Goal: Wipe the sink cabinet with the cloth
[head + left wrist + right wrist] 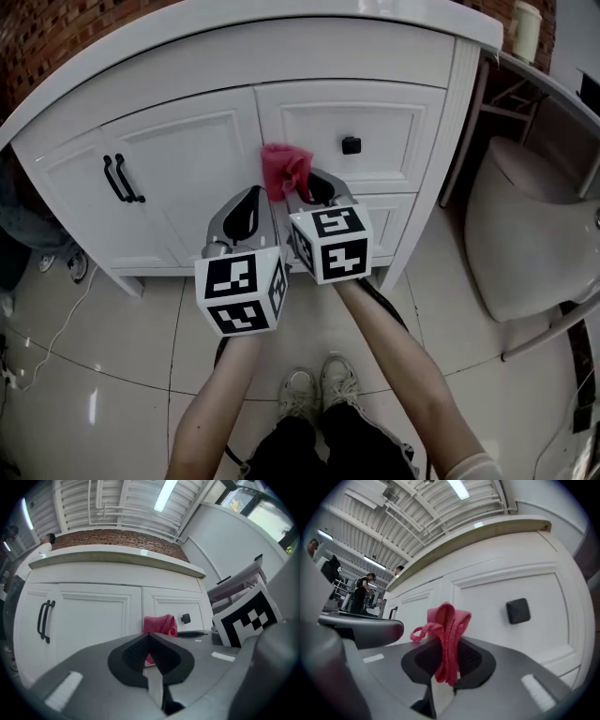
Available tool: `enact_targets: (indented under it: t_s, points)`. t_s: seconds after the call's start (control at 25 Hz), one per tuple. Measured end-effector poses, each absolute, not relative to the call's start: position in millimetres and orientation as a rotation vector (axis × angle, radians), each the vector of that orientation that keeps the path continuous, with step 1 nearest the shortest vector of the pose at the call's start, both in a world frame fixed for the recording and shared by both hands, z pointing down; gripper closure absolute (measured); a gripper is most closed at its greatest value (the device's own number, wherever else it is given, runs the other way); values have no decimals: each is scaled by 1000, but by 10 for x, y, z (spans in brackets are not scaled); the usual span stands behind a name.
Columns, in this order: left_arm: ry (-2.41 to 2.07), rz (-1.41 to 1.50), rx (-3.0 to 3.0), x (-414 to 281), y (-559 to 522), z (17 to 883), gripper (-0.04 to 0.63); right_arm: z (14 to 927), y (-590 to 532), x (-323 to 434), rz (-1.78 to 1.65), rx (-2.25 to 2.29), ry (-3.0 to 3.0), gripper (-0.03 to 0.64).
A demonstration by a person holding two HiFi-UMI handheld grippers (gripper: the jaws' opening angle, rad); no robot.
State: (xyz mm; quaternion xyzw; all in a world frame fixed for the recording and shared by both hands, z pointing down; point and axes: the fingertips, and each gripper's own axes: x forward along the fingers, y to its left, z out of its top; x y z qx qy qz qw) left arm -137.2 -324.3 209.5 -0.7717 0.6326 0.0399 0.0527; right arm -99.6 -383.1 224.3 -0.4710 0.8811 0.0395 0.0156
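Right gripper (449, 648) jaws pinch the cloth (447, 620) left of the knob (518, 611); left gripper (149, 637) jaws closed, empty. I'd press flat, stroke evenly.

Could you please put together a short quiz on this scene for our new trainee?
1. Which one holds the crumpled pink-red cloth? A: the left gripper. B: the right gripper. C: neither.
2. True or false: the left gripper's jaws stand wide apart.
3. Fill in: in the head view, the small square black knob on the white cabinet drawer lies to the cloth's ____.

Key: 1 B. 2 False, they are together, with nothing between them. 3 right.
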Motion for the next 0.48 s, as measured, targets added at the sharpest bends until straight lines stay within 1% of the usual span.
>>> enact_targets:
  t_s: [0.2, 0.36, 0.48]
  points:
    - [1872, 132, -2428, -1041, -3299, 2279, 591, 2254, -3927, -175, 90, -1634, 2583, 558]
    - [1857, 121, -2447, -896, -3313, 2335, 591, 2249, -3886, 135, 203, -1693, 2615, 558]
    - [1852, 104, -2449, -833, -3296, 2364, 591, 2274, -3933, 518, 99, -1767, 2511, 559]
